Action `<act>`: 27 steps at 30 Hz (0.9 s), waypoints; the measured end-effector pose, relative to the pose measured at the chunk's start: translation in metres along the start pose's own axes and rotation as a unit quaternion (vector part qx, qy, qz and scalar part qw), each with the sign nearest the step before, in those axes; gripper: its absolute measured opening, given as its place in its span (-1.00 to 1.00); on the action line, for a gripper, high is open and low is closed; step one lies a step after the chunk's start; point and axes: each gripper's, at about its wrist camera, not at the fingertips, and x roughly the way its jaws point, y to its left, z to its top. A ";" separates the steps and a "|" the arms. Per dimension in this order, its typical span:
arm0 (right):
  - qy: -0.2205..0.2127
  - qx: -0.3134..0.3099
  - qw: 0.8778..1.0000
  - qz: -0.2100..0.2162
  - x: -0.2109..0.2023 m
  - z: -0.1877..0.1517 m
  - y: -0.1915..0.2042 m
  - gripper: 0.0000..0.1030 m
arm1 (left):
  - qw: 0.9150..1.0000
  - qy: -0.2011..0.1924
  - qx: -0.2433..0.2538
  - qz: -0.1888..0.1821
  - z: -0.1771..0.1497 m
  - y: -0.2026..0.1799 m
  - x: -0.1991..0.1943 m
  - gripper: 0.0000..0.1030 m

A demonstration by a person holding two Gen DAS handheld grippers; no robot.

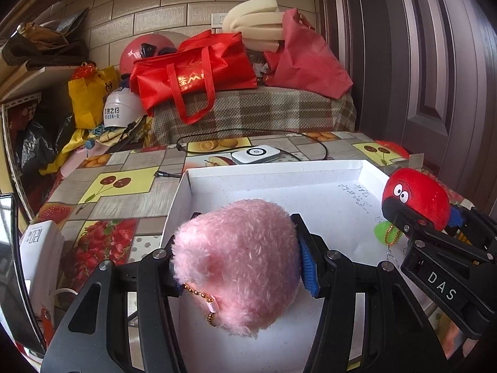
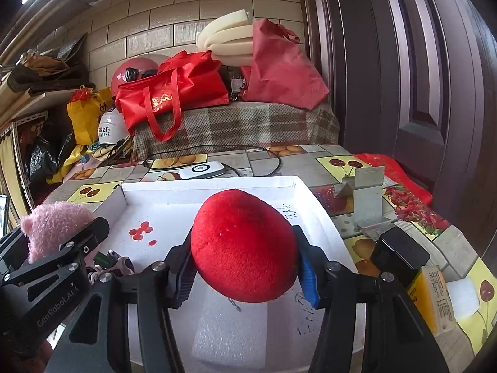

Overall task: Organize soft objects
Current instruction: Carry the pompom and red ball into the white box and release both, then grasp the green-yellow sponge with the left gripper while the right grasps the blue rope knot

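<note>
My left gripper (image 1: 237,265) is shut on a fluffy pink plush toy (image 1: 239,261) with a gold bead chain, held above the near left part of a white shallow box (image 1: 273,168). My right gripper (image 2: 245,264) is shut on a round red plush toy (image 2: 245,245), held above the same box (image 2: 214,183). In the left wrist view the red toy (image 1: 417,195) shows googly eyes at the right, with a green leaf and gold chain hanging below it. In the right wrist view the pink toy (image 2: 52,223) and left gripper sit at the far left.
The box lies on a table with a fruit-pattern cloth (image 1: 115,186). Behind it are a white device (image 1: 256,154) with a black cable, red bags (image 1: 192,71) and foam on a checked cover. A metal stand (image 2: 366,199), a black block (image 2: 399,255) and a yellow pack are at the right.
</note>
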 end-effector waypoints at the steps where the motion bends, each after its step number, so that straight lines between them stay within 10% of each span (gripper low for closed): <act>1: 0.003 -0.001 1.000 -0.001 0.002 0.000 0.001 0.10 | 1.000 0.010 0.003 0.000 0.000 -0.002 0.004 0.07; 10: 0.004 0.012 1.000 -0.002 0.003 0.002 -0.003 0.63 | 0.998 0.046 -0.033 0.019 -0.002 0.011 0.018 0.83; 27: -0.062 -0.014 0.998 -0.002 -0.022 -0.001 0.006 1.00 | 0.997 -0.011 -0.067 0.037 -0.004 0.023 -0.005 1.00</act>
